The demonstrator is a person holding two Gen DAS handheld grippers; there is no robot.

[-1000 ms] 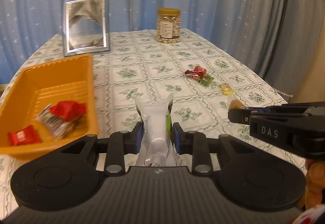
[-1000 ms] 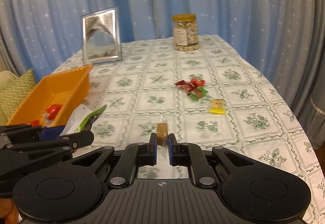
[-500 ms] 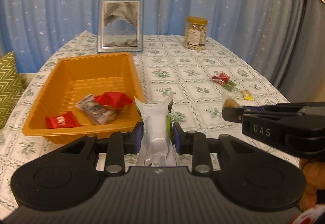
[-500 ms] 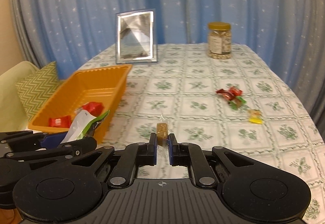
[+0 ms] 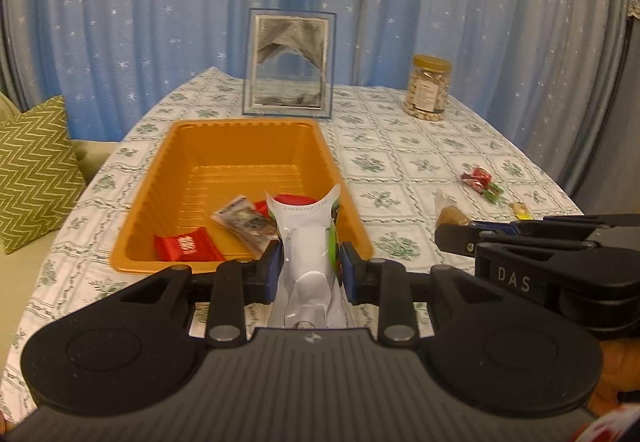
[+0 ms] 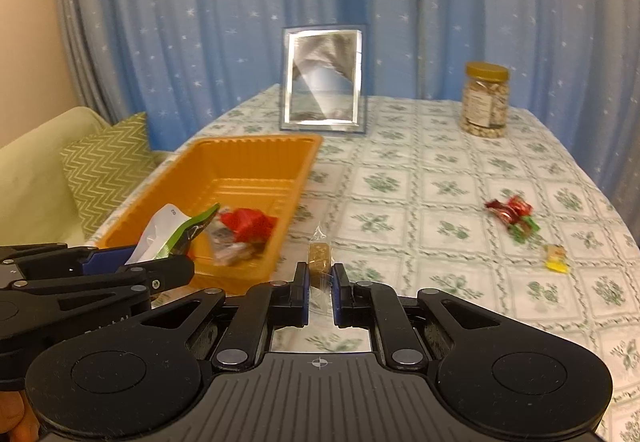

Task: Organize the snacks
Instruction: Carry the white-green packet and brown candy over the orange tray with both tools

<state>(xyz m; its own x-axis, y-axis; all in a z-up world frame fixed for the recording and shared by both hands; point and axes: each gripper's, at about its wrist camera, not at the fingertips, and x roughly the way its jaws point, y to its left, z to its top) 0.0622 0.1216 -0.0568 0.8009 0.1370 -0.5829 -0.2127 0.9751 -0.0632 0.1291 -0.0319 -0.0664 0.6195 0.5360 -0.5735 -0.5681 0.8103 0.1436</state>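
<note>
As both grippers hang above the near edge of the table [image 5: 400, 145], we count two held snacks. We find the left gripper [image 5: 308, 270] clamped on one white pouch with a green side [image 5: 306, 238], held over the near rim of the single orange tray [image 5: 240, 137]. We find the right gripper [image 6: 320, 278] pressed together on one small brown sweet in clear wrap [image 6: 319, 256], just to the right of the tray. We count three packets in the tray's near end: one flat red packet [image 5: 186, 246], one clear printed packet [image 5: 244, 219], one crumpled red wrapper [image 6: 248, 224]; its far half is bare. On the cloth to the right lie one cluster of red and green sweets [image 6: 512, 217] and one yellow sweet [image 6: 556, 258], near the table's right edge. One picture frame [image 5: 289, 65] and one jar of nuts [image 5: 428, 87] stand at the far edge, with open cloth between
</note>
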